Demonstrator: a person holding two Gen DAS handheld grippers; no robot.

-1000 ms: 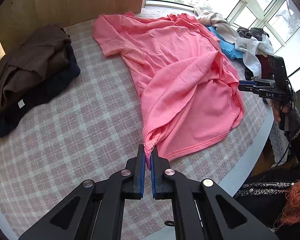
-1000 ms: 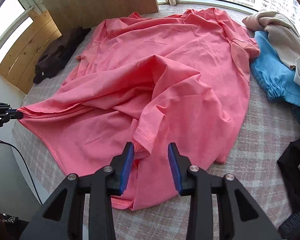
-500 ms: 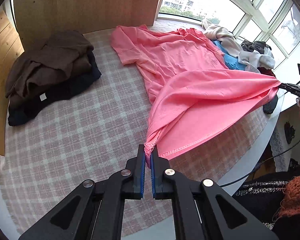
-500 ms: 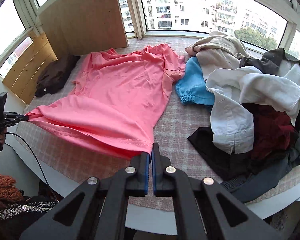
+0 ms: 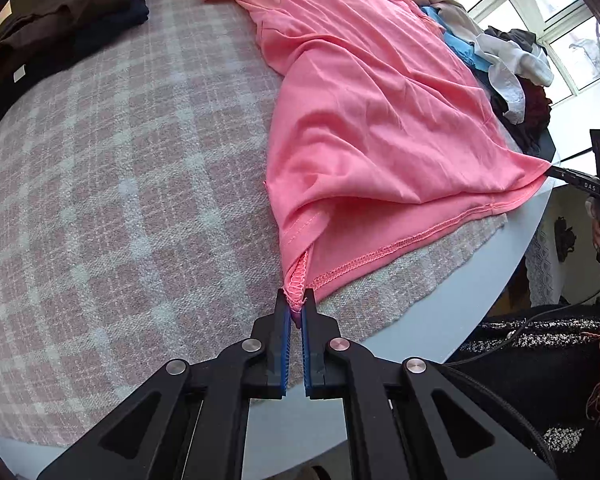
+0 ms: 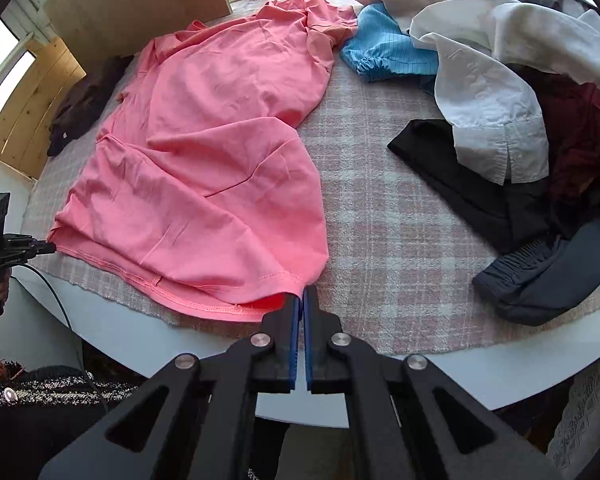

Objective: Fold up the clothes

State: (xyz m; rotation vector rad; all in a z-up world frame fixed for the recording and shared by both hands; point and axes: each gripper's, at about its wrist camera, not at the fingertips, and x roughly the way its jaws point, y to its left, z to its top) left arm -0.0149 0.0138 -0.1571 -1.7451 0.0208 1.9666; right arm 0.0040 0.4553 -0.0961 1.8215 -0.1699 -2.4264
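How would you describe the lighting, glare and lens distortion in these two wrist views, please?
Left wrist view: the windows at upper right are blown out white, the pink shirt is evenly daylit, and the fisheye bows the table edge. Right wrist view: soft daylight and overexposed panes at the top; the white shirt looks sharp, with dark vignetted corners.

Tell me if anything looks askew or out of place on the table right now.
The pink shirt lies crooked and rumpled, its hem hanging past the checked cloth over the table edge. A loose clothes heap crowds its right side.
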